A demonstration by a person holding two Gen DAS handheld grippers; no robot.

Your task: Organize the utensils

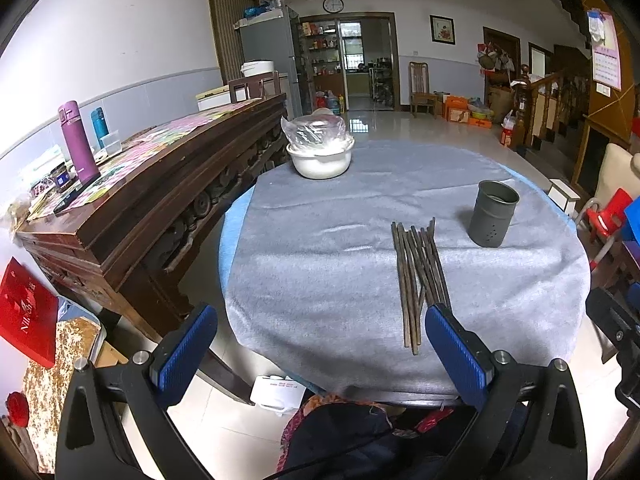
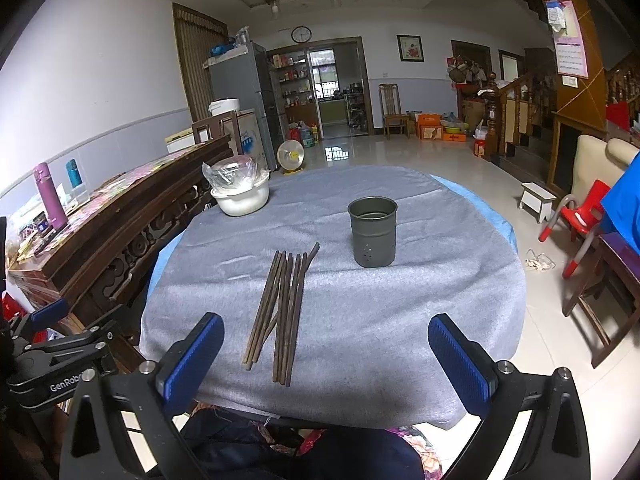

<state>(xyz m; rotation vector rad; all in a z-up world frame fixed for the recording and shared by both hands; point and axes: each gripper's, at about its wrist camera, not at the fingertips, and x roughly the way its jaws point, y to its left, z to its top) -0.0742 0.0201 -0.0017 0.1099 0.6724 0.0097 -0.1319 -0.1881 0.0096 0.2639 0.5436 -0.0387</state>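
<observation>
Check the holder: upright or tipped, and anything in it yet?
Upright: the holder stands mouth up on the cloth. It looks empty; chopsticks all lie beside it.

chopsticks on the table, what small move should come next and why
Probably lower the right claw onto the near ends of the chopsticks. They all lie loose on the grey cloth, the metal cup stands upright with nothing showing above its rim, and both claws hang open with nothing between their fingers.

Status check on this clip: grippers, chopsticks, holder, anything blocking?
Left hand-held gripper open, empty; right hand-held gripper open, empty. Chopsticks loose on grey cloth, holder upright beyond them, looks empty. Covered white bowl far left, not blocking.
</observation>
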